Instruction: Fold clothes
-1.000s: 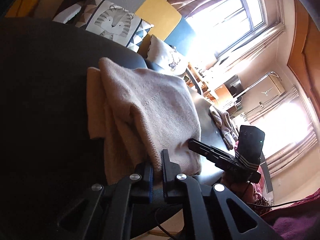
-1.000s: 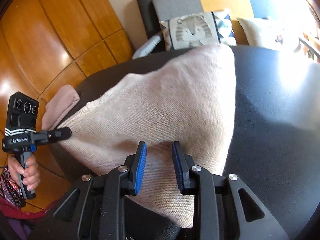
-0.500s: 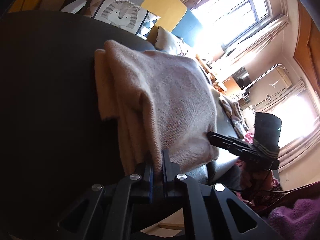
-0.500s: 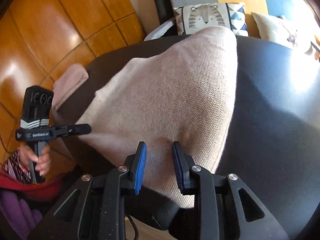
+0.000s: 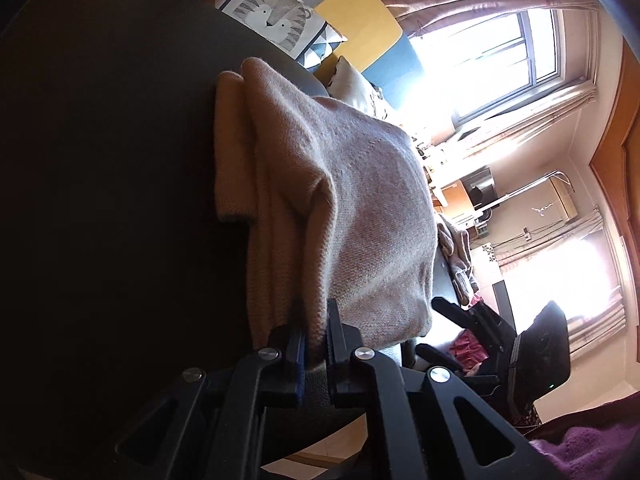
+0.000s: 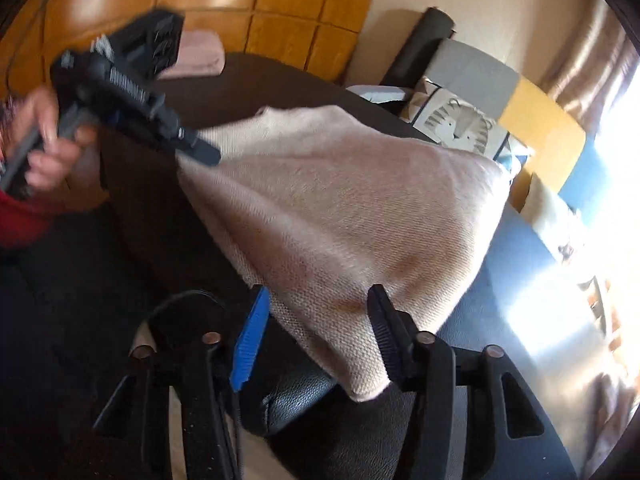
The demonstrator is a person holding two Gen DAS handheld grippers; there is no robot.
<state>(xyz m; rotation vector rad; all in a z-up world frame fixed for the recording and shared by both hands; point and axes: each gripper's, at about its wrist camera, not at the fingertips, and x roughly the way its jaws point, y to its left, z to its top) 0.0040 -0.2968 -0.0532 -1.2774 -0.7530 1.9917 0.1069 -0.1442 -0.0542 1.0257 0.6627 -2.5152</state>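
Note:
A beige knit sweater [image 5: 360, 208] lies folded on the round dark table [image 5: 100, 160]. My left gripper [image 5: 316, 338] is shut on a fold at the sweater's near edge; in the right wrist view, the left gripper [image 6: 200, 152] pinches the sweater's [image 6: 352, 208] far left corner. The right gripper [image 6: 316, 336] has its jaws opening. The sweater's near corner lies between them, but the pads stand clear of the cloth. In the left wrist view the right gripper [image 5: 432, 326] sits just beside the sweater's lower right corner.
A tiger-print cushion [image 6: 460, 124] and a grey, yellow and blue sofa stand behind the table. A folded pink cloth [image 6: 196, 54] lies at the table's far edge. More clothes [image 5: 456, 256] are heaped near its right rim. A hand [image 6: 48, 148] holds the left gripper.
The right gripper has rolled and swung sideways, and its jaws have spread wider around the sweater's corner. The left gripper has sunk a little, still pinching its fold.

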